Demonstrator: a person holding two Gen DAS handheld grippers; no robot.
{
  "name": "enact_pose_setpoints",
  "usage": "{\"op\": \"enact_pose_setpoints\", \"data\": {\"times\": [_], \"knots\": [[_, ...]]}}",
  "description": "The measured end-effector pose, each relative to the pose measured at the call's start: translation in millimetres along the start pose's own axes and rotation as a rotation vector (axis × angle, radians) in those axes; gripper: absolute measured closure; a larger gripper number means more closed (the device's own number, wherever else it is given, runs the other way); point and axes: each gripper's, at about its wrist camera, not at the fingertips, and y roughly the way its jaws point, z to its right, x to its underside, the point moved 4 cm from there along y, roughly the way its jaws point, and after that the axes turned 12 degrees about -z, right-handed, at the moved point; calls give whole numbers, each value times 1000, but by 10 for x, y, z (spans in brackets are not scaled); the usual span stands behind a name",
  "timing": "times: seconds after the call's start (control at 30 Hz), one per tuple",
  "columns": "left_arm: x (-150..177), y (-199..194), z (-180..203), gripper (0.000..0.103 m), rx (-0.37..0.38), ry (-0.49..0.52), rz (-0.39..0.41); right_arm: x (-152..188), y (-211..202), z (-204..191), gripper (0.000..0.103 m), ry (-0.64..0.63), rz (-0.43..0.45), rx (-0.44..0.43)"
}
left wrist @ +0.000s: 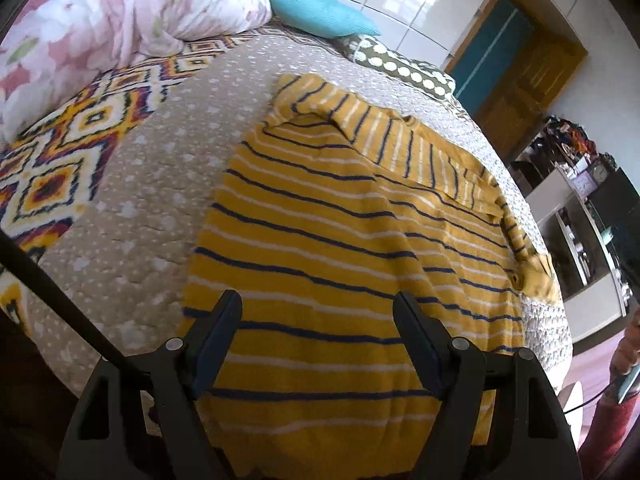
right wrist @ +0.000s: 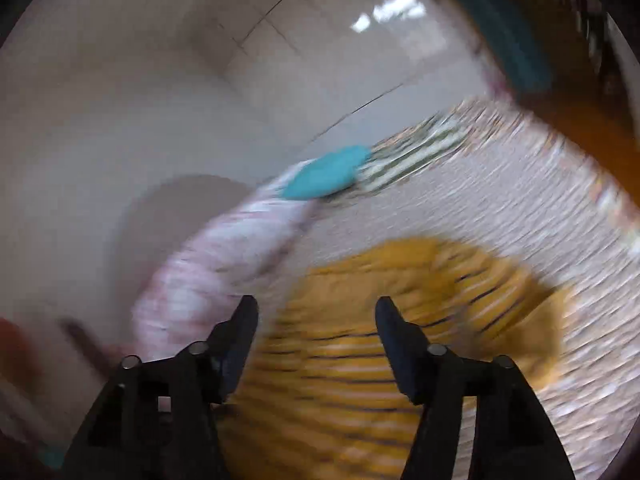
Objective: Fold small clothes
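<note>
1. Left gripper (left wrist: 318, 316) is the nearer one to the garment. Its jaws stand apart and nothing is between the pads; it hangs just above the near hem of the yellow striped sweater (left wrist: 328, 248) and points steeply down at it.

2. Right gripper (right wrist: 316, 320) also has its jaws apart, with nothing clamped. Its picture is strongly blurred, so I cannot tell how near it is to the cloth; it seems to be higher and to look more level across the bed.

3. In both views the sweater lies directly ahead of the grippers, spread flat on the beige quilt (left wrist: 160, 168). Its long axis runs away from the left gripper, from the hem near the fingers to the neck at the far end.

4. One sleeve (left wrist: 384, 136) is already folded across the upper body of the sweater. The other sleeve (left wrist: 524, 248) is still lying out along the right edge of the sweater, close to the side of the bed.

5. My judgement: the next step is to bring this right sleeve in. That side suits the right hand, and the left gripper can hold down the hem.

6. Farther away are a patterned blanket (left wrist: 68, 152), a pink flowered duvet (left wrist: 100, 28), a turquoise pillow (left wrist: 320, 10) and a dotted pillow (left wrist: 404, 68).
</note>
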Motion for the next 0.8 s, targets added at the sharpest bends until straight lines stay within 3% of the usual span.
{"op": "enact_pose_setpoints", "data": {"times": [0.13,0.3,0.43,0.6,0.7,0.73,0.8], "knots": [[23,74,-81,26,2,-21,-19,164,177,339,36,31,-78,166],[44,138,2,26,-3,8,-35,269,345,577,36,-14,-144,249],[46,183,107,26,-4,31,-46,571,735,374,33,-250,-295,315],[63,195,197,26,-12,62,-50,915,1245,401,32,-599,-456,562],[62,210,184,26,-15,54,-53,965,1384,476,32,-725,-508,643],[61,215,174,26,-14,47,-55,970,1419,497,35,-741,-528,650],[63,213,161,26,-10,37,-57,971,1467,501,93,-733,-570,631]]}}
